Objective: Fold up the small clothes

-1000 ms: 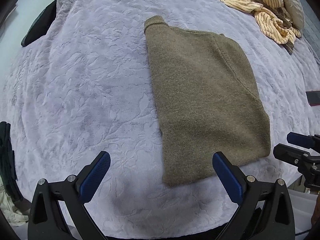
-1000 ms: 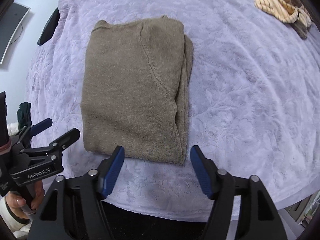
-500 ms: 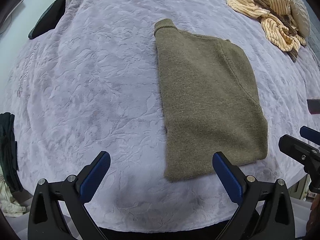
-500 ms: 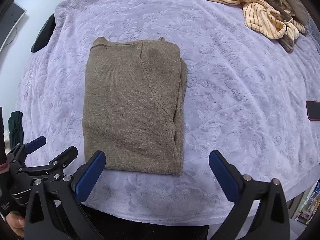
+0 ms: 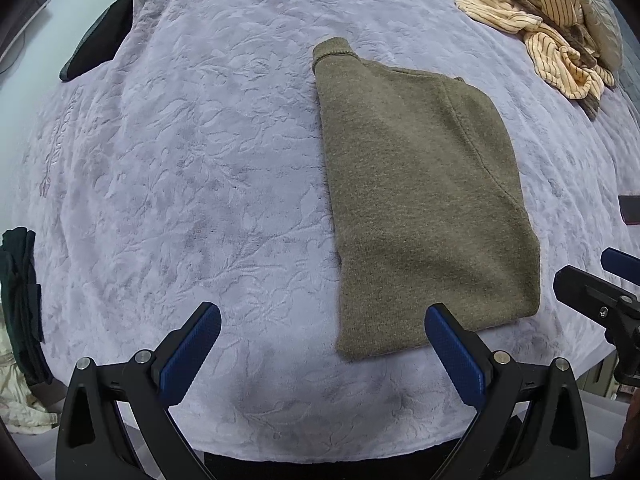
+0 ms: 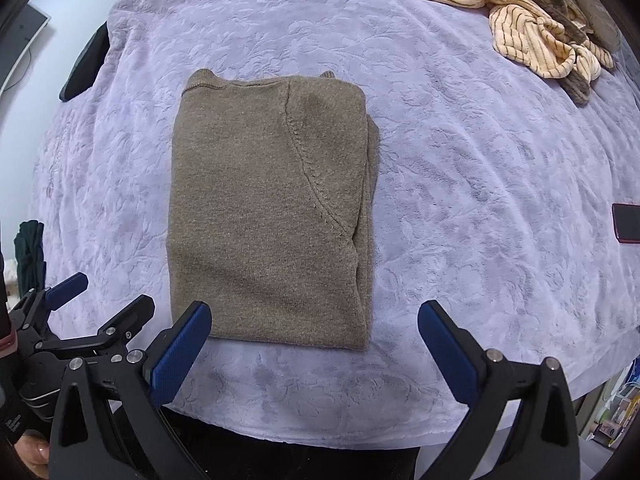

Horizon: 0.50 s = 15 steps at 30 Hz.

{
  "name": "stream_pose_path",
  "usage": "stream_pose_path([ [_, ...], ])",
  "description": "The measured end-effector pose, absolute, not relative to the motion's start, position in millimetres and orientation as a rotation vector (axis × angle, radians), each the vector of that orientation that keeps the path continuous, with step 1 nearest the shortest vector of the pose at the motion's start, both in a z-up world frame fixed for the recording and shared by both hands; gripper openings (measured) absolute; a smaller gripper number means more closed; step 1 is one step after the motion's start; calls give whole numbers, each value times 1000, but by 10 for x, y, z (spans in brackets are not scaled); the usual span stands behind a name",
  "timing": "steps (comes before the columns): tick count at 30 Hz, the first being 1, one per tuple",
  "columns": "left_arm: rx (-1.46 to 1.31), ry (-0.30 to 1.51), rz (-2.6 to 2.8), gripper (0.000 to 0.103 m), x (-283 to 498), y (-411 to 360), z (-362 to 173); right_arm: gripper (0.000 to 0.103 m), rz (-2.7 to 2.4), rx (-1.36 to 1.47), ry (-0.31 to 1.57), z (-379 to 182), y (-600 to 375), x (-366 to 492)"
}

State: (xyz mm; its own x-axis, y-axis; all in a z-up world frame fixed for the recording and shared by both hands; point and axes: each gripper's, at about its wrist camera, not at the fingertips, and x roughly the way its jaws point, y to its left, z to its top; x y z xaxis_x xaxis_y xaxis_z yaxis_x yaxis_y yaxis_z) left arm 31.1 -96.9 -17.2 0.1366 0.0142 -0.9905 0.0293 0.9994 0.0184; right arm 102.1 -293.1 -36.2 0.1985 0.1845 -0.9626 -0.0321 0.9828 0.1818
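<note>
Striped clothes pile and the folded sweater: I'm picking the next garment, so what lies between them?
Only bare lavender bedspread lies between the folded sweater and the striped clothes pile; the right wrist view shows it best.

Left gripper (image 5: 320, 350): fingers spread wide, holding nothing, hovering.
Right gripper (image 6: 314, 350): fingers equally wide apart, empty.
Spacing: side by side, apparently not touching.
</note>
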Motion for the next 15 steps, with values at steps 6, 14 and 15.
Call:
stream_pose_path([
  [6,38,1440,-17,102,325,-971,-173,103,155,124,1366,-363,-2905,1025],
  [14,41,1452,-26,102,333,-992,-188,103,154,121,1374,-369,-2892,1039],
  [15,41,1453,-25,102,333,-993,-188,103,154,121,1373,-368,-2891,1040],
])
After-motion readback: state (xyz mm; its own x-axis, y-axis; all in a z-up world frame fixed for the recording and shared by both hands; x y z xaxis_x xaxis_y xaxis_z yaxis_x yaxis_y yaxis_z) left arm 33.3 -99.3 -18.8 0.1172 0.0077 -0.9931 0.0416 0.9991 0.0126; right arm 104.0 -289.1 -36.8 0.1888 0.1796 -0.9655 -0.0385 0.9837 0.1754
